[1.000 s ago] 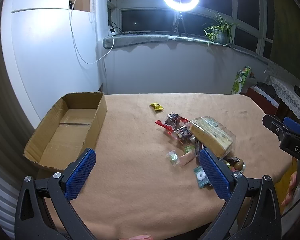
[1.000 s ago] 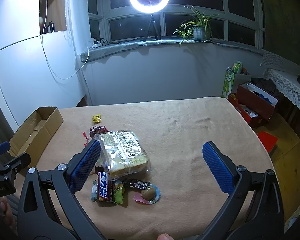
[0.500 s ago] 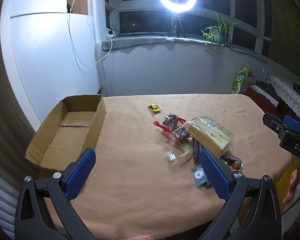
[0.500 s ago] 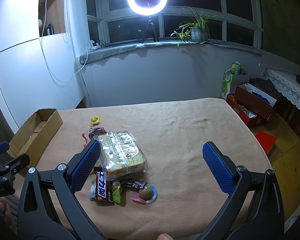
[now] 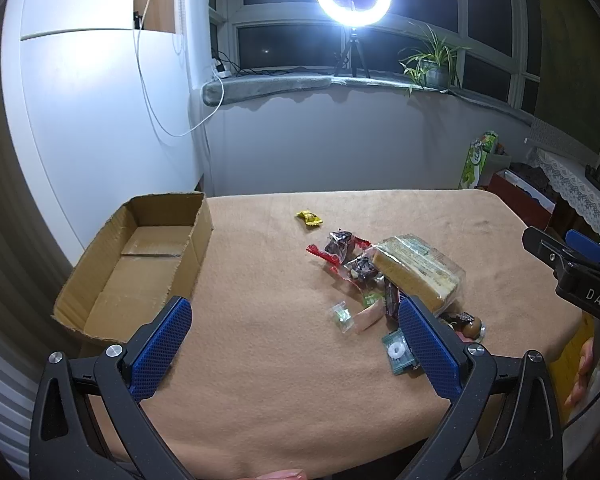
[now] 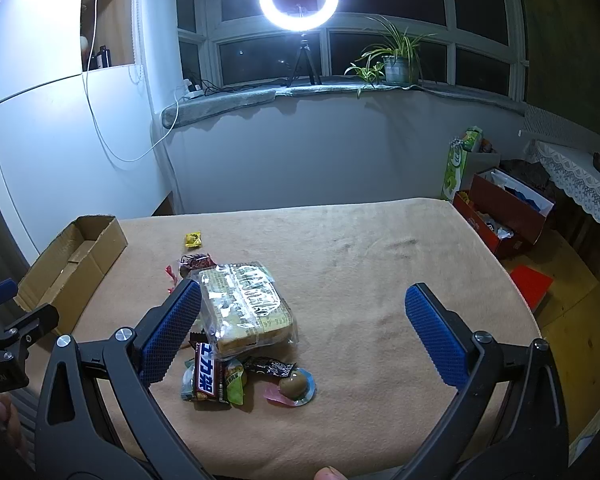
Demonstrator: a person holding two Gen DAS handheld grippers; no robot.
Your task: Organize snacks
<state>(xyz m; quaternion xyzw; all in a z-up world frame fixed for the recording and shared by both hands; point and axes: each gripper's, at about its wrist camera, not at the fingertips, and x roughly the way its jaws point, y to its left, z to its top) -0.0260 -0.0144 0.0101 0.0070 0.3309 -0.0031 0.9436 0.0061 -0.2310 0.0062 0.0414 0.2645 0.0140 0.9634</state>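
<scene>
- Fingers of both grippers stand wide apart and grasp nothing: the left gripper (image 5: 296, 346) hangs over the near part of the table (image 5: 260, 392), and the right gripper (image 6: 306, 334) hangs near the snack pile
- Compared with one second ago, both cameras have drawn back a little, so the snacks sit lower and smaller in view; no snack has moved
- The pile lies on the beige cloth: a big clear bag of sandwich bread (image 6: 246, 306), a chocolate bar (image 6: 208, 376) and a wrapped egg (image 6: 294, 385) touching around it, and a yellow candy (image 5: 309, 218) apart
- The cardboard box (image 5: 144, 264) at the table's left is open and has nothing inside
- As a judgement, the sorting has not begun; the first grasp is still to come
</scene>
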